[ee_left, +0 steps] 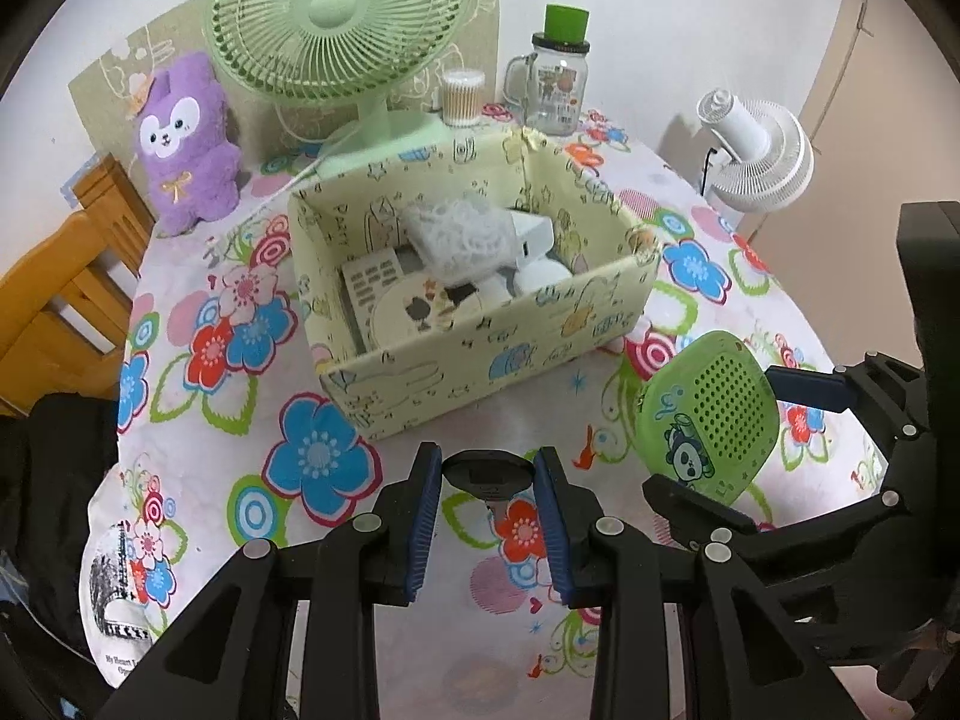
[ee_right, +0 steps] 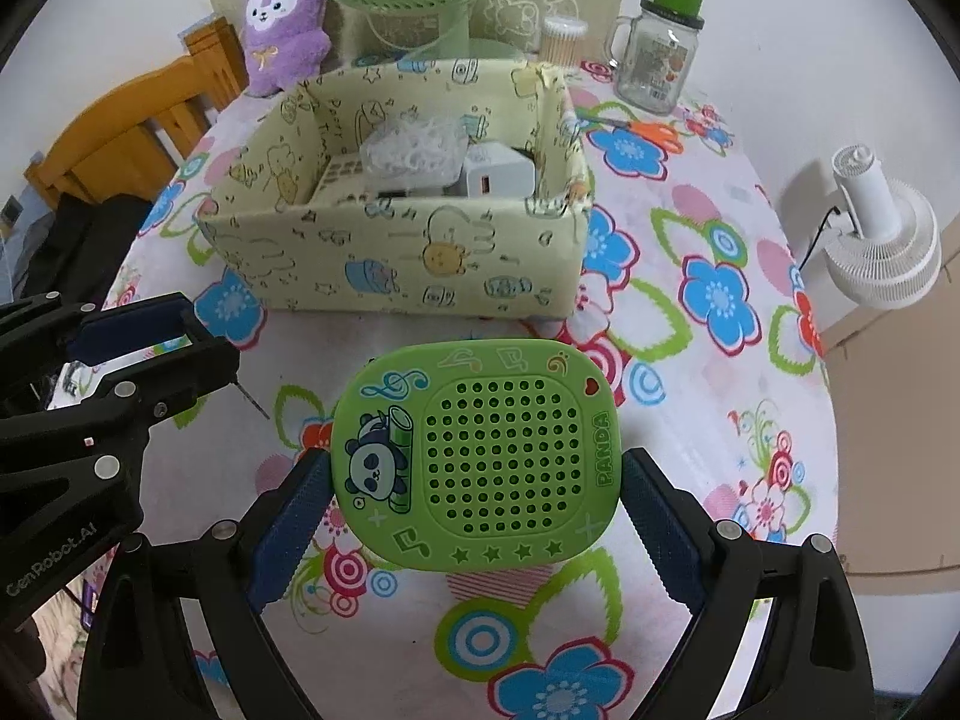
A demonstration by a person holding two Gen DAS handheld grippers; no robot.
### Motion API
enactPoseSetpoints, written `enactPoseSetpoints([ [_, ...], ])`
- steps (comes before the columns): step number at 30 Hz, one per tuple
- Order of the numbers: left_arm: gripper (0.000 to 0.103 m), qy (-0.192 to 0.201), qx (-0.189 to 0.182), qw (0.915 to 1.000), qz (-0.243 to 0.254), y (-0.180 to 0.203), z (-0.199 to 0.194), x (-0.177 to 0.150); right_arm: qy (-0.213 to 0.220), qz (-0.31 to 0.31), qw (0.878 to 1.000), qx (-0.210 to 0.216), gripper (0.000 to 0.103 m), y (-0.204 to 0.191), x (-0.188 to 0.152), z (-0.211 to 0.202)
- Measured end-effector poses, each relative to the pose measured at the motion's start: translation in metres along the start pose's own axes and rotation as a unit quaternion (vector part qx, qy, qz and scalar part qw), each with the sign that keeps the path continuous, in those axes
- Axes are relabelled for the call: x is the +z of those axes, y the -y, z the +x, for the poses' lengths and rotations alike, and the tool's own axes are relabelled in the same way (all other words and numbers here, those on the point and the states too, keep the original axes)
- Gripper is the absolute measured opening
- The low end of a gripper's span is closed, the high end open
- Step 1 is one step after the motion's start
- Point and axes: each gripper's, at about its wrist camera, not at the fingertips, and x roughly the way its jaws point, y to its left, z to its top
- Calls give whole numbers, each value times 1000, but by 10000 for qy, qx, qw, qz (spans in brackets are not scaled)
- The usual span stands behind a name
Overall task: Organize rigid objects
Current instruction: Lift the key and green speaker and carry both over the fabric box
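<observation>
A green panda speaker (ee_right: 504,462) with a grid of holes is clamped between the blue pads of my right gripper (ee_right: 477,468), above the flowered tablecloth (ee_right: 708,396). The left wrist view shows the same speaker (ee_left: 708,414) to the right, in the right gripper (ee_left: 744,444). My left gripper (ee_left: 489,459) is shut on a small dark round object (ee_left: 487,475) at its fingertips. A pale yellow cartoon-print box (ee_left: 480,354) stands open just beyond both grippers. It holds a bag of white rings (ee_left: 462,234), a white charger (ee_left: 531,237) and other items.
Behind the box are a green desk fan (ee_left: 336,18), a purple plush toy (ee_left: 180,138), a cotton-swab jar (ee_left: 462,96) and a glass mug-jar with a green lid (ee_left: 555,84). A white fan (ee_left: 762,156) is off the table's right edge. A wooden chair (ee_left: 66,288) is at left.
</observation>
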Motion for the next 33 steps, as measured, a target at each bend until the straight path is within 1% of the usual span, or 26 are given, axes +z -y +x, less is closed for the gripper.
enactPoseSetpoints([
  [12, 32, 206, 161, 9995, -158, 12, -17, 22, 235, -202, 9995, 57, 95, 15, 22, -23],
  [19, 32, 288, 318, 9988, -232, 17, -27, 33, 349, -318, 9988, 118, 95, 21, 31, -34],
  [25, 32, 320, 364, 9979, -420, 17, -31, 42, 487, -444, 9976, 220, 95, 28, 42, -42],
  [33, 32, 378, 636, 9955, -589, 21, -30, 56, 563, -699, 9949, 461, 95, 36, 58, -40],
])
